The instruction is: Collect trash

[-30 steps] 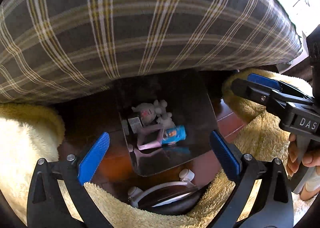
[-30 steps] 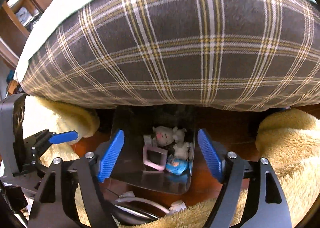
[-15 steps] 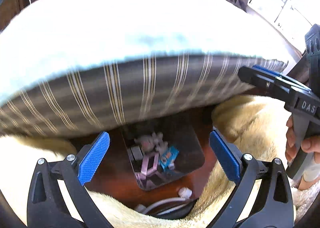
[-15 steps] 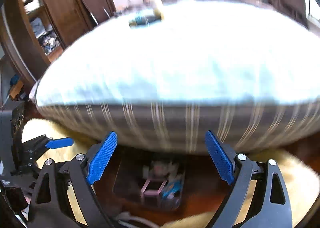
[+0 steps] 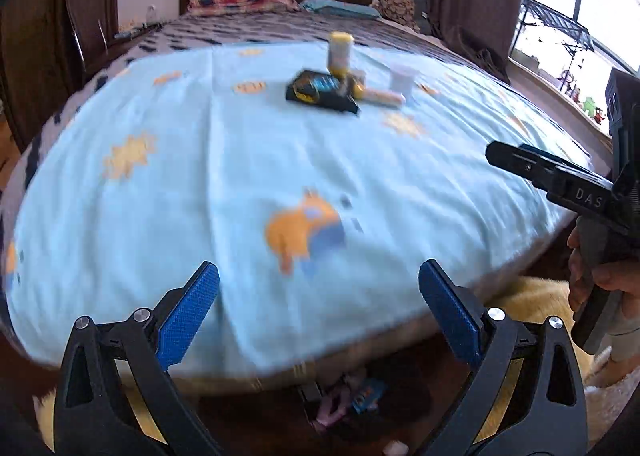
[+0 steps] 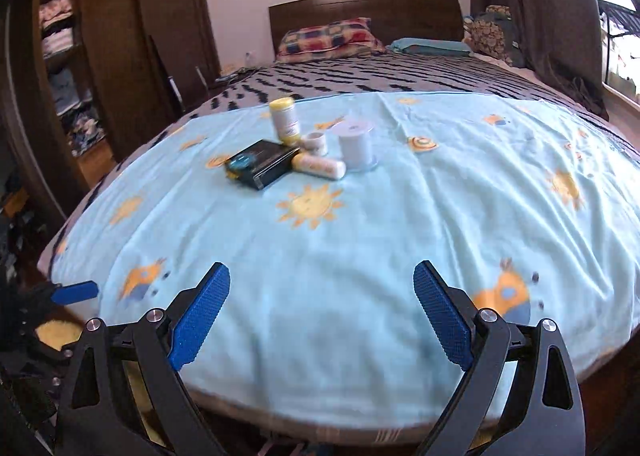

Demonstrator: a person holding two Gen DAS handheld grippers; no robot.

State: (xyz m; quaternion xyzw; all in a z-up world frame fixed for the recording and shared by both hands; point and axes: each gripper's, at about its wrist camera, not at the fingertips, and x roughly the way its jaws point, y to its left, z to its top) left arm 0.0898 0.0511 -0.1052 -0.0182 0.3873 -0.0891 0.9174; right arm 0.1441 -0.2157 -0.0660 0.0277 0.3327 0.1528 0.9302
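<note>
Bed: a wide bed [image 6: 400, 76] with a dark wooden headboard fills the room ahead of both cameras.
Blanket: a light blue blanket [image 6: 360, 256] printed with suns and orange cartoon figures covers the near part of the bed.
Wardrobe: a dark wooden wardrobe [image 6: 120, 36] stands on the left, with folded clothes on open shelves.
Pillow: a red, blue and yellow checked pillow [image 6: 330, 38] lies against the headboard.
Left gripper: the left gripper [image 5: 318, 320] sits low over the near edge of the blanket, its blue-padded fingers spread wide with nothing between them.
Right gripper: the right gripper [image 6: 320, 316] hovers likewise over the blanket, fingers wide apart and empty; the left wrist view shows it from the side at the right edge, with the person's hand [image 5: 600, 280] on its handle.
Trash, location: a small cluster near the middle of the blanket, well apart from both grippers.
Black box: a flat black box [image 6: 260, 164] with a blue label lies at the left of the cluster.
White cup: a white cup [image 6: 354, 144] stands upright at the right.
Yellow-capped bottle: a bottle [image 6: 285, 120] appears tilted just behind the box.
Lying bottle: a second yellow and white bottle [image 6: 320, 167] lies on its side between box and cup.
Small jar: a small jar [image 6: 314, 142] sits behind the lying bottle.
</note>
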